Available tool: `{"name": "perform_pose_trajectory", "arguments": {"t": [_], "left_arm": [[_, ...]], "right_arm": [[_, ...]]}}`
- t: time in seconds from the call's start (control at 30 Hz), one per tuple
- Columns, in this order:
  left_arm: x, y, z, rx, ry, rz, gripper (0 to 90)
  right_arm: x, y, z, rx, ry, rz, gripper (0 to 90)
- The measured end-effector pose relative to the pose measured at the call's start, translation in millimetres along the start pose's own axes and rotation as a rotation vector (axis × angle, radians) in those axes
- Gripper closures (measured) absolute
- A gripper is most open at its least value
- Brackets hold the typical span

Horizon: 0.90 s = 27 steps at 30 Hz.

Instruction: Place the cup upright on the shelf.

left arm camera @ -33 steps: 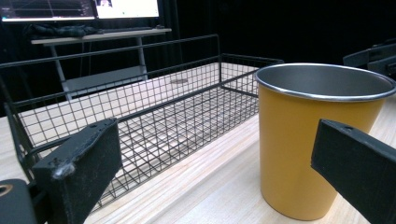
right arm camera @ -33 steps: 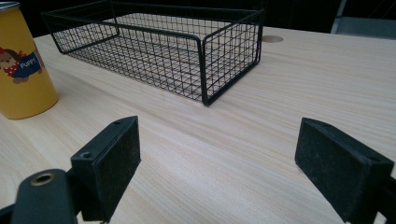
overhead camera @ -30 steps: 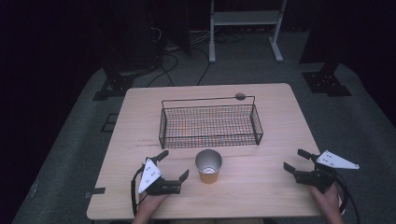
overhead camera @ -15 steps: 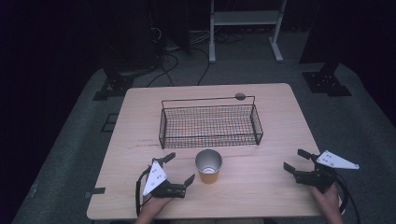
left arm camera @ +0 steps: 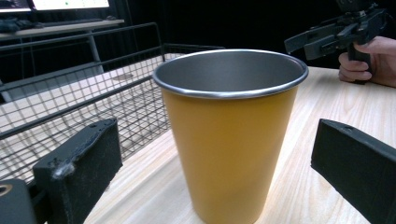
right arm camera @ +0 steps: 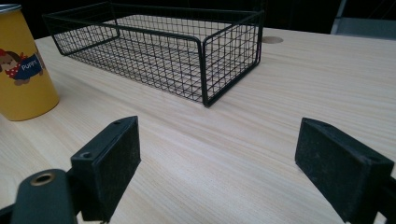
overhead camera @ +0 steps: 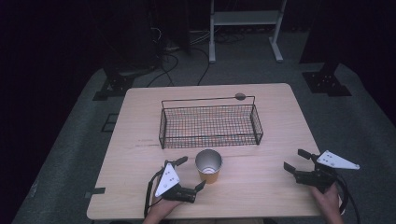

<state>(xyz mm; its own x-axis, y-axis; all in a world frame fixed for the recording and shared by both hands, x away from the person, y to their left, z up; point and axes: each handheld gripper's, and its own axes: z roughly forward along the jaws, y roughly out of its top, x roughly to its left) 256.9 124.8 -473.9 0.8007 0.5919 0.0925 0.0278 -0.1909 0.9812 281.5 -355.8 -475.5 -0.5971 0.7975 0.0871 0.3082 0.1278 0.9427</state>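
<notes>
word "puppy" on the yellow cup (right arm camera: pixel 25 70), beside a cartoon dog

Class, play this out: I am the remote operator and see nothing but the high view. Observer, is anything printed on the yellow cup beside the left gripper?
Observer: Yes. The right gripper view shows a cartoon dog labelled PUPPY on the yellow cup.
Operator: Is the left gripper touching the cup?
Observer: No. In the left gripper view the left gripper has its jaws wide open, one on each side of the cup, both apart from it.
Operator: Anything lying in the wire basket?
Observer: The right gripper view shows bare mesh on the floor of the wire basket.
</notes>
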Motion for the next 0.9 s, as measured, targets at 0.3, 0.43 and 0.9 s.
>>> {"name": "perform_pose_trajectory", "arguments": {"t": [0.3, 0.43, 0.9], "left_arm": [[-2.9, -1.0, 10.3, 0.021, -0.012, -0.008, 1.0], [-4.2, -0.1, 16.0, 0.026, -0.017, -0.016, 1.0], [-6.5, 4.7, 35.0, 0.031, -0.012, -0.006, 1.0]], "right_arm": [[-0.6, 0.0, -0.2, -0.002, 0.001, 0.002, 13.1], [-0.4, 0.0, -0.1, -0.002, 0.001, 0.002, 13.2], [-0.4, 0.1, 0.0, -0.002, 0.002, 0.003, 13.2]]}}
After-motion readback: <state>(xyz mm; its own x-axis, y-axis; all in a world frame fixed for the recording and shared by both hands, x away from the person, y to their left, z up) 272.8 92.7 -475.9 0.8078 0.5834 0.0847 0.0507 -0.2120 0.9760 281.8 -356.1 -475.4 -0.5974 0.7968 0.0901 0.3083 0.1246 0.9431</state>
